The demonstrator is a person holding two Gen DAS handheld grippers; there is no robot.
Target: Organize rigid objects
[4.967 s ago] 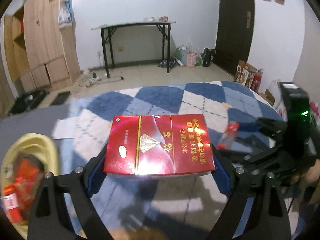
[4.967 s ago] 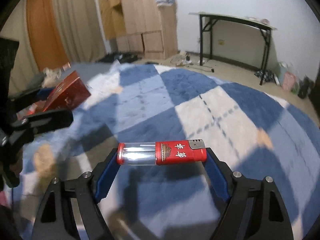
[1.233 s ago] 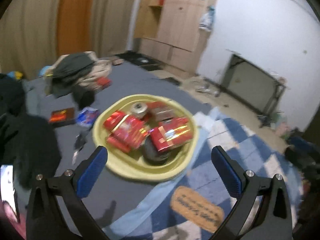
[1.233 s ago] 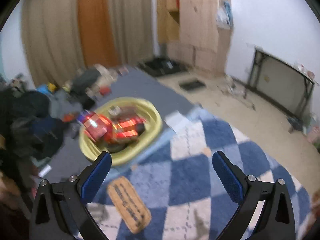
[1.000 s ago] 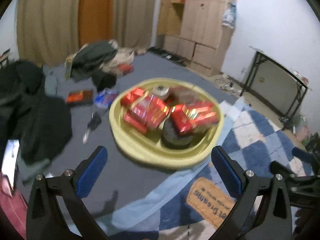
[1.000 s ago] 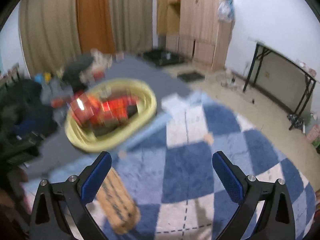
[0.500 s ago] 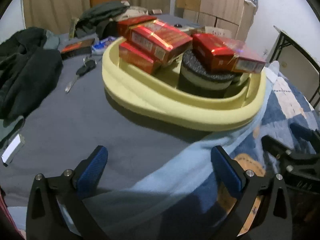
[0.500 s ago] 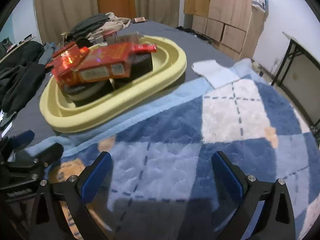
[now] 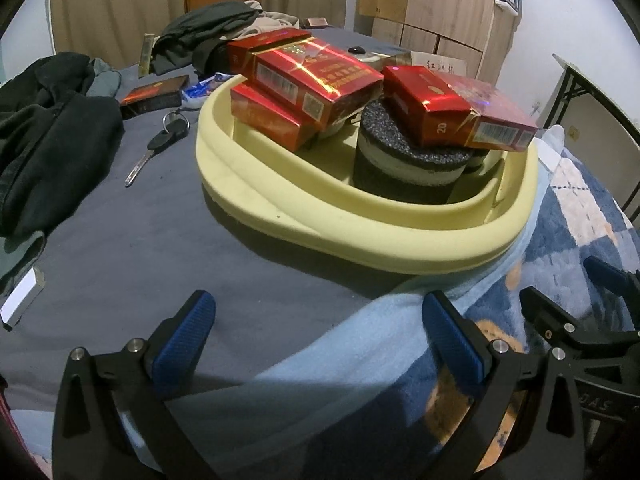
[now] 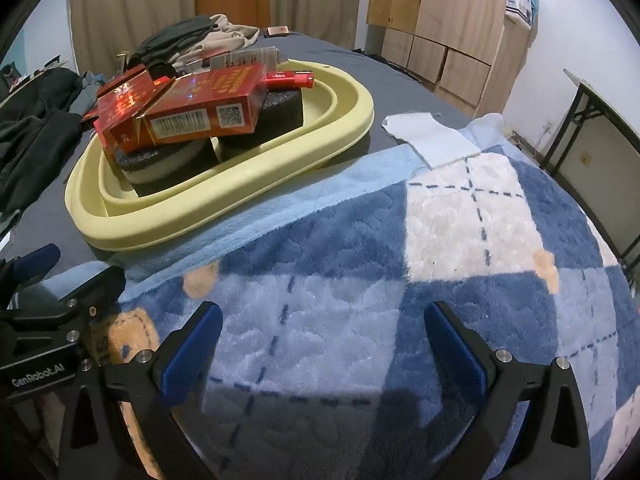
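Basin (image 9: 360,236), pale yellow, smooth rounded rim, sits on grey bedsheet (image 9: 160,220) at 12 o'clock from left gripper (image 9: 316,344), 10 o'clock from right gripper (image 10: 320,344); left nearer. Both sets of fingers spread wide, empty. Glossy red cartons (image 9: 316,80), long axes running 10-to-4, piled on black foam discs (image 9: 408,164). Lighter (image 10: 290,78) lies on top, crosswise. Plush checked blanket (image 10: 400,260) under right gripper.

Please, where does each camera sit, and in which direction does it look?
Left wrist: on the left gripper, low over grey bedding, facing the pale yellow plastic basin; the right gripper shows at its right edge.
Right wrist: on the right gripper, above the blue checked fleece blanket, facing the basin; the left gripper shows at its left edge.
Shared: basin, red cartons, black foam rolls, blanket.
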